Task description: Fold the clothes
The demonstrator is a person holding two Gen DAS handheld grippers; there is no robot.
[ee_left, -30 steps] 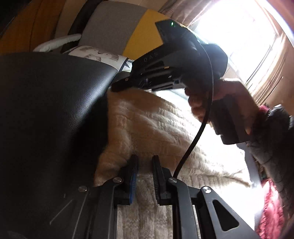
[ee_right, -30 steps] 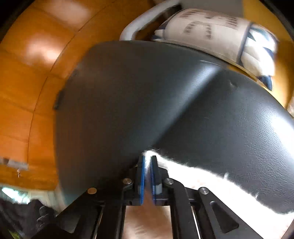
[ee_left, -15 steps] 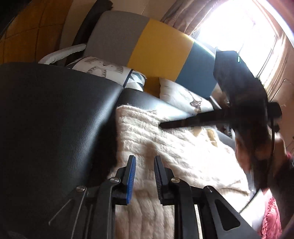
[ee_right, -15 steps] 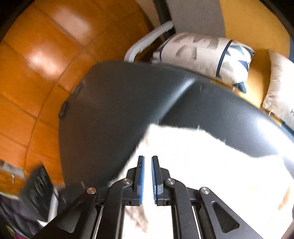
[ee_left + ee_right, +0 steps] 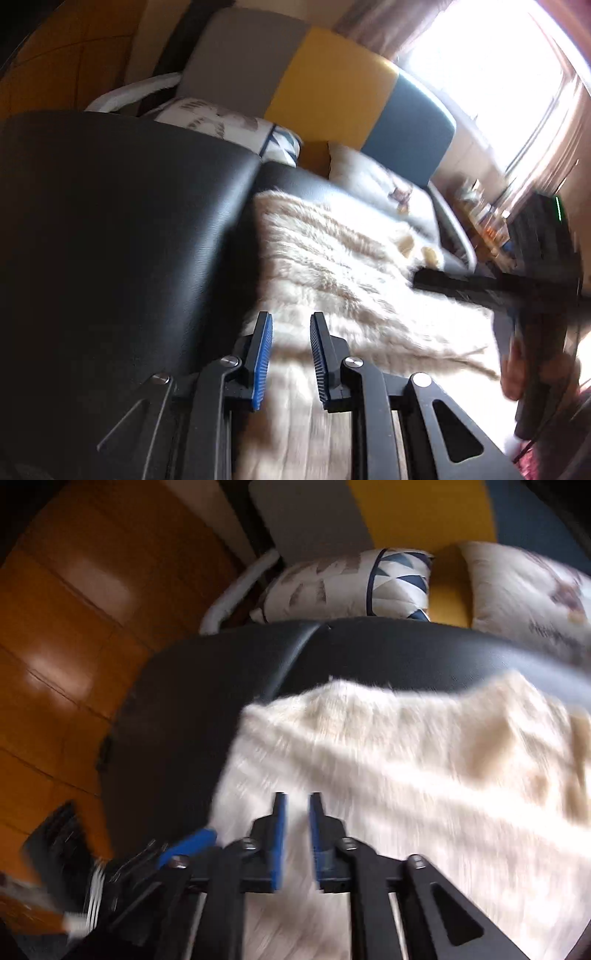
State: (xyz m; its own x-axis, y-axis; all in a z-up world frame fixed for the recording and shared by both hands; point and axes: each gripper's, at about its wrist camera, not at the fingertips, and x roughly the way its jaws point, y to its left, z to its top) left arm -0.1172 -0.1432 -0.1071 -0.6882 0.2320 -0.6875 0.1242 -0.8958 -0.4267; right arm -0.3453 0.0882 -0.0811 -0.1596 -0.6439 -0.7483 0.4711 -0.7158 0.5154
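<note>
A cream knitted sweater (image 5: 332, 266) lies on a black leather surface (image 5: 129, 221), its left edge near the seam between two pads. My left gripper (image 5: 291, 317) hovers over the sweater's near left part, open, with nothing between its blue pads. In the same view my right gripper (image 5: 421, 278) is a blurred dark shape at the right, held by a hand above the sweater's right side. In the right wrist view the right gripper (image 5: 297, 797) is over the sweater (image 5: 406, 757); its jaws are opening and no cloth is pinched between them.
Behind the leather surface (image 5: 221, 672) stands a sofa with a grey, yellow and blue back (image 5: 332, 81). On it lie a patterned cushion (image 5: 351, 583) and a cream cushion (image 5: 373, 177). Orange wooden panels (image 5: 74, 609) are at the left, a bright window (image 5: 498, 66) at the right.
The right gripper let go of the sweater's far left edge, drew back over the sweater and parted its jaws. The left gripper's jaws widened a little as it pulled back.
</note>
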